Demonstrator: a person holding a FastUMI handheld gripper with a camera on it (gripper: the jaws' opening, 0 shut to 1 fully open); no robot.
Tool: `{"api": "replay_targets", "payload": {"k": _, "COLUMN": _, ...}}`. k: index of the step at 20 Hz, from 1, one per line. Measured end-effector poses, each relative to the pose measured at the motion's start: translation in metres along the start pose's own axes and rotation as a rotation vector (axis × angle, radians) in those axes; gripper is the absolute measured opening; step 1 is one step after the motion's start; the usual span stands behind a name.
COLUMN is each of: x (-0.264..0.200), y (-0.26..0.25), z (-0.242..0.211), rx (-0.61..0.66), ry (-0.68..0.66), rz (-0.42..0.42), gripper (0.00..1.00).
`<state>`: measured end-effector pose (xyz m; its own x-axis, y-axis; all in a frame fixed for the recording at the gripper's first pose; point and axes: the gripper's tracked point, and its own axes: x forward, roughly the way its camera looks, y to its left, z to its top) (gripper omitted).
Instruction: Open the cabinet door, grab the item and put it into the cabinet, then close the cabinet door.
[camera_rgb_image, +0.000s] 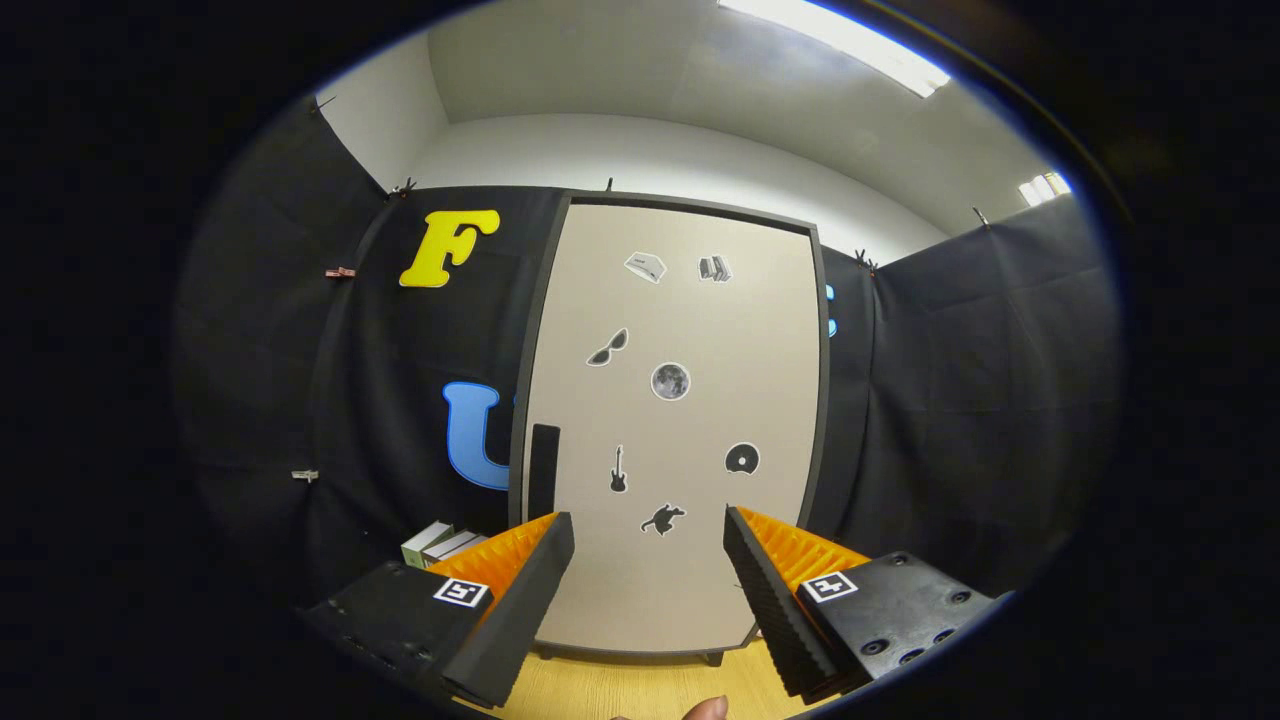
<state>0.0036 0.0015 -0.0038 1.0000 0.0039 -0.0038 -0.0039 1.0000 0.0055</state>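
Gripper (648, 530) fingers spread, empty, facing closed cabinet door (670, 420); wood floor (640, 690) below; boxes (440, 545) beside cabinet.

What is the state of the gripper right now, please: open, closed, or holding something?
Gripper: open, holding nothing; its fingers point at the closed cabinet door, apart from it.

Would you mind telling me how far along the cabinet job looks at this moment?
Nothing looks done: the cabinet door is shut, its dark handle at the left edge untouched. The gripper is open and empty, fingers spread, facing the door from a short way off. The boxes beside the cabinet may be the item. Left: open the door, grab the item, place it inside, close the door.
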Motion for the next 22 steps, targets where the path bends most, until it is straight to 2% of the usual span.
{"api": "replay_targets", "payload": {"k": 7, "x": 0.011, "y": 0.015, "z": -0.003, "rx": 0.018, "ry": 0.012, "rz": 0.020, "gripper": 0.97}}
{"api": "replay_targets", "payload": {"k": 12, "x": 0.030, "y": 0.045, "z": 0.000, "rx": 0.040, "ry": 0.017, "rz": 0.062, "gripper": 0.97}}
{"api": "replay_targets", "payload": {"k": 18, "x": 0.077, "y": 0.080, "z": -0.002, "rx": 0.047, "ry": 0.015, "rz": 0.078, "gripper": 0.97}}
{"api": "replay_targets", "payload": {"k": 22, "x": 0.120, "y": 0.098, "z": -0.023, "rx": 0.039, "ry": 0.057, "rz": 0.073, "gripper": 0.97}}
